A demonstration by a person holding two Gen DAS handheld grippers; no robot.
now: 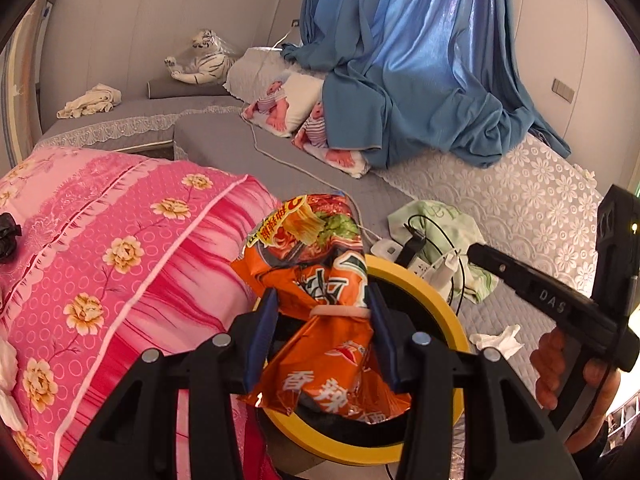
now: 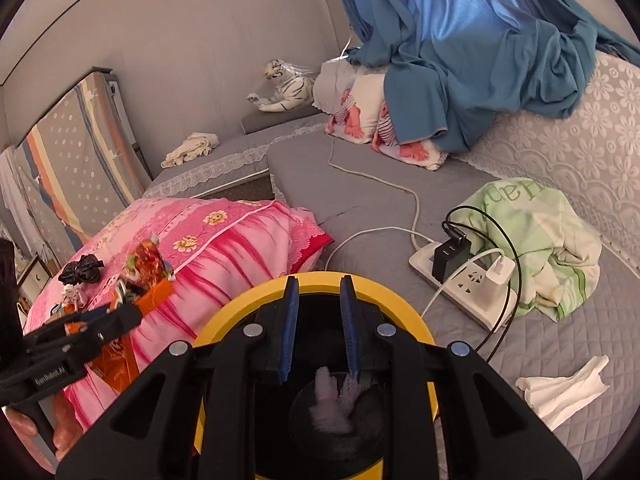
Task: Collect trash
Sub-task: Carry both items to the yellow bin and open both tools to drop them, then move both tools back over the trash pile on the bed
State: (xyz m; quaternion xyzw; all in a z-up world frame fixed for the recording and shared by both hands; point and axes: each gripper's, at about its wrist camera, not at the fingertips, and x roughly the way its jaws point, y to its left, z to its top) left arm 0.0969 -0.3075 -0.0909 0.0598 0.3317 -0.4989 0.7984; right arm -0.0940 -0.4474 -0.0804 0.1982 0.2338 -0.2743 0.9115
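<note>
Holding the crumpled orange foil noodle wrapper (image 1: pixel 320 312) clamped in the left gripper (image 1: pixel 324 312) above the yellow-rimmed black bin (image 1: pixel 436 300) for release, I kept the right gripper (image 2: pixel 318 332) narrow and empty over its rim.

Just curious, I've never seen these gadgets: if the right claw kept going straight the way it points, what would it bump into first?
Most likely the yellow-rimmed bin: the right claw points down into its dark opening.

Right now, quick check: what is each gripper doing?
Left gripper: shut on the crumpled orange instant-noodle wrapper, above the yellow-rimmed black bin.
Right gripper: jaws nearly closed, nothing between them, over the bin.
</note>
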